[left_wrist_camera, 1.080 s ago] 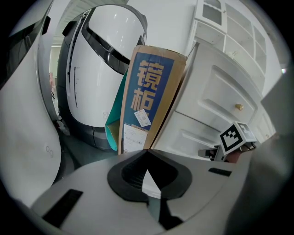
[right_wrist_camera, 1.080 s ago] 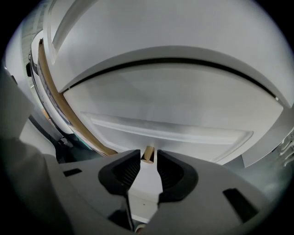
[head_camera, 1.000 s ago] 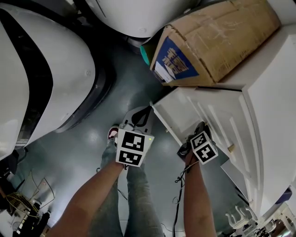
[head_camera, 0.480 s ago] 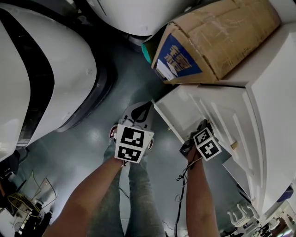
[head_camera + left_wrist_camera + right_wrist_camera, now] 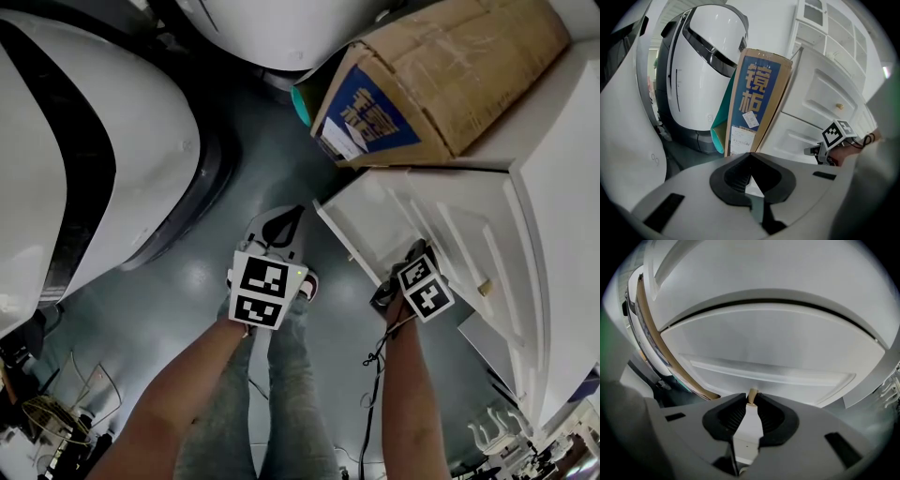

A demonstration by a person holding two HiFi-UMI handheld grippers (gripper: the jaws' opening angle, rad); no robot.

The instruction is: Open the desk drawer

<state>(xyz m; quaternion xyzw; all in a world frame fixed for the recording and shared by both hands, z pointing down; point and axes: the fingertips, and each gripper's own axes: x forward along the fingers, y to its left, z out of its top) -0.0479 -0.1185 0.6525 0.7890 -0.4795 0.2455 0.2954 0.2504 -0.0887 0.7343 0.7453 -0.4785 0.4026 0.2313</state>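
Drawer, white with a raised smooth panel, is clamped at its small tan knob by the right gripper, whose jaws have just been closing. The left gripper is pinched together, empty.

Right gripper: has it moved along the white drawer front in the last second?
No. Against the drawer front, the right gripper keeps its place; the whole view drifted. Its jaws have just been closing on the tan knob between them.

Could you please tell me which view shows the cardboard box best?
The head view: the cardboard box shows its long side and blue-labelled end. The left gripper view shows mostly that blue end; the right gripper view, only a brown edge.
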